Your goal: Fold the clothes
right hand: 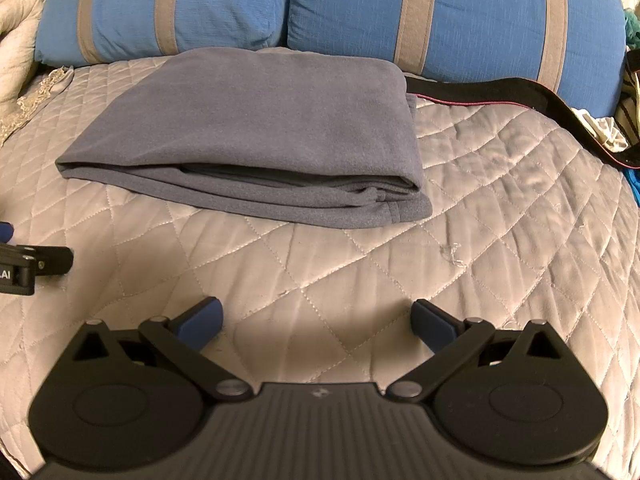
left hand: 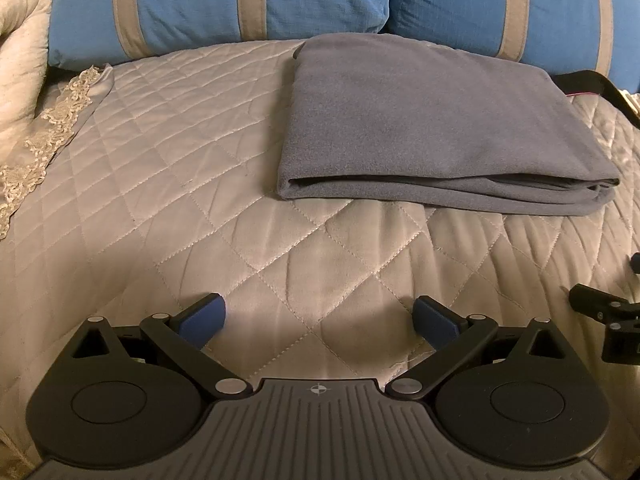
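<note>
While both tools hovered low over the quilted beige bedspread [left hand: 168, 168], the folded grey fleece garment [left hand: 432, 128] lay ahead | long axis crosswise; layered edge faced them | left gripper [left hand: 319, 320] jaws wide, empty; right gripper [right hand: 316, 320] likewise, seemingly nearer.

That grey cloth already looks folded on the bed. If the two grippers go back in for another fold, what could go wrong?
Three possible slips:
1. The folded grey garment shows several loose layers along its near edge; a gripper might pinch only the top ones and pull the stack askew.
2. The quilted bedspread is soft, so fingertips could snag it along with the garment.
3. The left gripper and right gripper sit close together, both open, and might bump.
</note>
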`<state>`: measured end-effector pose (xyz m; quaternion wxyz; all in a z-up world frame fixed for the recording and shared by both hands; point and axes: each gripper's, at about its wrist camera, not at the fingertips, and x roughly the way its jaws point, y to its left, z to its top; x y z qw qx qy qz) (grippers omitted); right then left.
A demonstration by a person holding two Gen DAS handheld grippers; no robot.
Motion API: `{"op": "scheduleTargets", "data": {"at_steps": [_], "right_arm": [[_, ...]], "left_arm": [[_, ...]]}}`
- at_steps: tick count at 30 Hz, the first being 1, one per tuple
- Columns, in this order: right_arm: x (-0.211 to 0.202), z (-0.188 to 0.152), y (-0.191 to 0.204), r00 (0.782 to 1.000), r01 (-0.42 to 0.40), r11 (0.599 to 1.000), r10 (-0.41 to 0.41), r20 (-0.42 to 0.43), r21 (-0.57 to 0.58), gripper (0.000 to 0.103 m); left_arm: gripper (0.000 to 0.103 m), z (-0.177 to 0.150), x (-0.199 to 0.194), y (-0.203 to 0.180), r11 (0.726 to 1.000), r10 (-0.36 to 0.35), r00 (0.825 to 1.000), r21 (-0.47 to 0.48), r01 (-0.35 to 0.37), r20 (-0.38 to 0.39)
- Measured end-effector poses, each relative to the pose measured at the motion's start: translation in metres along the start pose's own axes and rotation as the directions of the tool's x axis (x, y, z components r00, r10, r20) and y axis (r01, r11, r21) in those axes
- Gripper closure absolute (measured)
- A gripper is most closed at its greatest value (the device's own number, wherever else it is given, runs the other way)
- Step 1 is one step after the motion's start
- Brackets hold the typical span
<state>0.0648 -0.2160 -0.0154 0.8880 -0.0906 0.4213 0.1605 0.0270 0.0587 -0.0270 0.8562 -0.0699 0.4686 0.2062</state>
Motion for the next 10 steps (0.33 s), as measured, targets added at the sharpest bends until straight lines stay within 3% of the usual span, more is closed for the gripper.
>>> {"op": "scheduleTargets", "data": {"at_steps": [10], "right_arm": [[-0.0004,0.0001,0.0007,1.0,0.002,1.0,-0.002,0.001,-0.001,0.0]], "left_arm": [[0.0,-0.0005,0.0002,-0.0003,1.0,0.006,1.0,-0.003,-0.006,0.006]]}}
